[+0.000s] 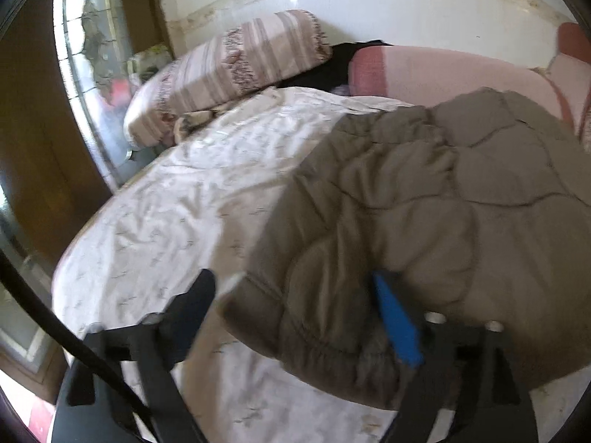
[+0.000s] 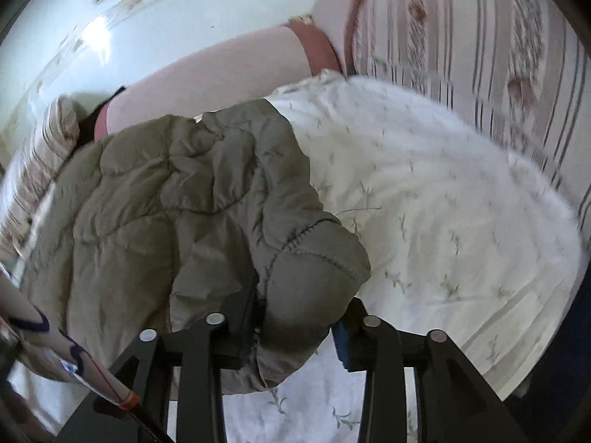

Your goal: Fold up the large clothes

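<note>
A grey-brown quilted jacket [image 1: 424, 199] lies bunched on a white floral bedsheet [image 1: 166, 203]. In the left wrist view my left gripper [image 1: 295, 295] is open: its black finger [image 1: 195, 302] stands over the sheet, and its blue-padded finger [image 1: 397, 325] presses into the jacket's near hem. In the right wrist view the jacket [image 2: 166, 203] fills the left and middle. My right gripper [image 2: 295, 317] has its fingers spread, with a puffy fold of the jacket between them; how firmly it is held cannot be told.
A striped pillow [image 1: 229, 70] lies at the far left of the bed, a pink bolster [image 1: 443, 74] along the white headboard [image 1: 369, 3]. A striped quilt [image 2: 480, 55] rises at the right. The bed's left edge drops beside a wooden door [image 1: 33, 129].
</note>
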A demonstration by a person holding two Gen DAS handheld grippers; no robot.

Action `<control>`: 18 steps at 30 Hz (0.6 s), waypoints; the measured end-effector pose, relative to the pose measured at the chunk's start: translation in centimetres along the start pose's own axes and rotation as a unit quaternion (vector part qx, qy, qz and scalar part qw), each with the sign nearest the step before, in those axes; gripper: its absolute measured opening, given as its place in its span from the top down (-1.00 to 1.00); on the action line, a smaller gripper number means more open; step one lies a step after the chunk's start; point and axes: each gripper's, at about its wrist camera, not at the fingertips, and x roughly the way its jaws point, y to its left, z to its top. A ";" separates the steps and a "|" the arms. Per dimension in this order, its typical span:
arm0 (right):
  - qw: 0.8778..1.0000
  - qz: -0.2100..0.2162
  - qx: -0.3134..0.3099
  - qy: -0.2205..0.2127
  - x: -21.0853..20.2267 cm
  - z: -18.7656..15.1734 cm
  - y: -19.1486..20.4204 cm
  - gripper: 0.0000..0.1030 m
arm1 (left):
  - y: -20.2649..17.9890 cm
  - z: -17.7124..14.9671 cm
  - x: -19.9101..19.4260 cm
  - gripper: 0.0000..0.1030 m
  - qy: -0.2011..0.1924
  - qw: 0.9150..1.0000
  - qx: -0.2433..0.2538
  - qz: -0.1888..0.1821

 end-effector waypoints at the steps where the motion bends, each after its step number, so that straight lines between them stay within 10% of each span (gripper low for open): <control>1: 1.000 0.013 0.016 0.008 -0.1 0.1 -0.7 0.13 | 0.7 0.0 -0.1 -0.76 0.001 1.000 -0.009 -0.003; 6: 0.995 0.036 0.094 0.011 -2.0 -0.2 -4.2 -0.12 | 3.6 -0.2 -1.1 -0.81 0.001 0.999 -0.050 -0.004; 12: 0.989 -0.050 0.125 -0.068 -5.8 -0.2 -6.0 0.05 | 5.2 0.2 -2.7 -0.80 -0.029 0.995 -0.085 0.051; 18: 0.991 0.022 -0.015 -0.129 -7.1 -0.6 0.3 0.36 | 2.5 0.7 -5.5 -0.80 -0.097 0.992 -0.071 0.044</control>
